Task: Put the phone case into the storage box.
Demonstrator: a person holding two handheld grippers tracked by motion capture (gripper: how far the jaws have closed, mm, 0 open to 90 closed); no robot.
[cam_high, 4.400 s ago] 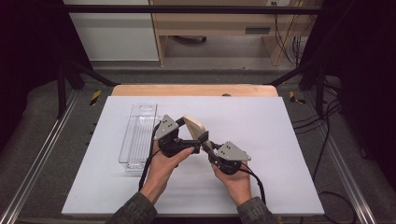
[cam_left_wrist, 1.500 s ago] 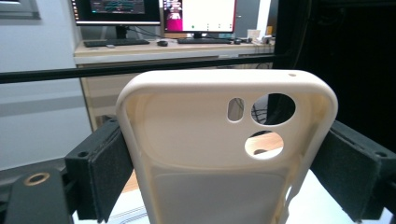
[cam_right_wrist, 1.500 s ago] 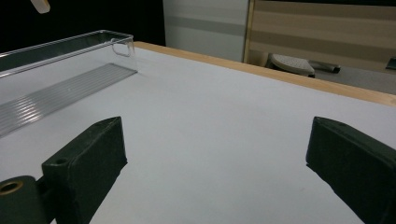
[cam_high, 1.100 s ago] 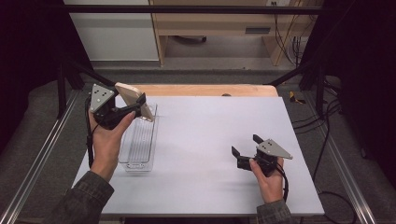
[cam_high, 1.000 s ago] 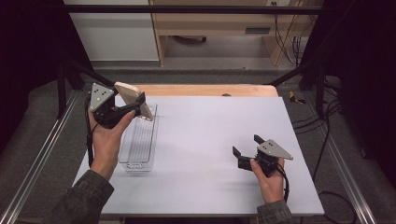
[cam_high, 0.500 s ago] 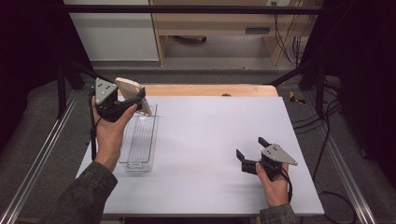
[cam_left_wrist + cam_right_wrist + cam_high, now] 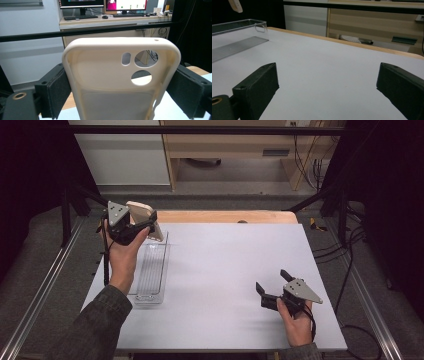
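Monitors [image 7: 102, 3] and keyboard [image 7: 76, 17] on a wooden desk [image 7: 112, 21].

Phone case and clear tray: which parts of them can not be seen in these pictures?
- Phone case: its lower end is cut off by the bottom edge of the left gripper view; its long sides sit behind the pads.
- Phone case in the high view: too small to show the camera holes.
- Clear tray: its near end is cut off by the left edge of the right gripper view.

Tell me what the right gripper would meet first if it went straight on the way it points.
Probably nothing close: the right gripper, jaws open and empty, points across bare table. The clear tray lies off to one side, so the way looks free to the far edge.
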